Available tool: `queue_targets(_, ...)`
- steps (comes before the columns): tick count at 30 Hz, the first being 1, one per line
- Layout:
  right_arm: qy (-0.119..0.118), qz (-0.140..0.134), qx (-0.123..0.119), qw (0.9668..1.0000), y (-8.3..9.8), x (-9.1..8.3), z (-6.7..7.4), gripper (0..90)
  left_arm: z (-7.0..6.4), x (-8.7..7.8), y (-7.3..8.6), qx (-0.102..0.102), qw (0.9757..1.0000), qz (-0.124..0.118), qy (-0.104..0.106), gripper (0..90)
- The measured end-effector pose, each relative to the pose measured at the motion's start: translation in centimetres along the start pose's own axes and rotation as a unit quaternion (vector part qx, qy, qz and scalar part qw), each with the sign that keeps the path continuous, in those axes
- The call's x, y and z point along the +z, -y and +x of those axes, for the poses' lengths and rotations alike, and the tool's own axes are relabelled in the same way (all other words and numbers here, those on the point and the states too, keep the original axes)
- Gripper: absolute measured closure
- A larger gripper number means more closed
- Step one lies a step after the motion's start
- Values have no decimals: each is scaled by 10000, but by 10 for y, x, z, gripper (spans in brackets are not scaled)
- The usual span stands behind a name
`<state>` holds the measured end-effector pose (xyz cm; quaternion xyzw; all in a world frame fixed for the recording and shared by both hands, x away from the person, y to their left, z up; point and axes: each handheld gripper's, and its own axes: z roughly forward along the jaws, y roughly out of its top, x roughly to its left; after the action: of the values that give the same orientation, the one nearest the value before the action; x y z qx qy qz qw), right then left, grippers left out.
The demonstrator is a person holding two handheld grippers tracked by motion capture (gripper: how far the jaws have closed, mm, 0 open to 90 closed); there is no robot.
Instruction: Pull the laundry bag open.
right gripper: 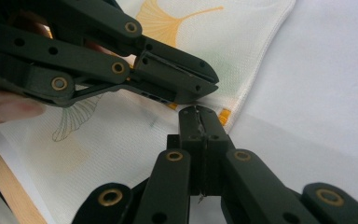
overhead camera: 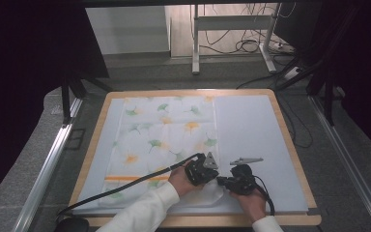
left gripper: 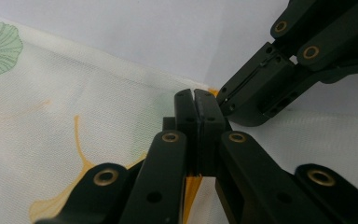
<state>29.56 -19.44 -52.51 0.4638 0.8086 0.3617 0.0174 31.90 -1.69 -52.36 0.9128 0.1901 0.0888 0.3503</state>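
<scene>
Grey floor (overhead camera: 140, 72) around a wooden-rimmed table (overhead camera: 280, 121) — white desk frame (overhead camera: 232, 21) and tangled cables (overhead camera: 246, 46) behind.

Soft, even light is falling from above onto the pale table mat (overhead camera: 251, 125), which is reading as the brightest area in the high view. Around the mat the surroundings are sinking into near-black at the left and right edges, and beyond it the floor is sitting in dim grey. Shadows on the mat are staying faint and short. The high view is looking slightly soft and grainy, with lines bowing a little toward the corners. In both gripper views the patterned cloth (left gripper: 74, 107) is showing crisp weave near the jaw tips, while the black jaws nearest the lens are blurring. The mat behind is washing out toward white, without hard glare.
</scene>
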Motion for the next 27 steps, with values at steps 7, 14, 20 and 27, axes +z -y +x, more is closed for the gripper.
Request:
queue_targets(7, -139, -5, 129, 9998, 1, 0, -4, 893, -2, -2, 1, 151, 9998, 70, -104, 900)
queue_targets(14, -150, -17, 151, 9998, 1, 0, -5, 894, -2, -4, 2, 212, 9995, 152, -176, 900)
queue_targets(20, -161, -29, 148, 9998, 1, 0, -5, 893, -1, -7, 5, 203, 9995, 161, -179, 900)
queue_targets(27, -171, -24, 115, 9998, 1, 0, -5, 893, -1, -9, 8, 127, 9997, 130, -164, 900)
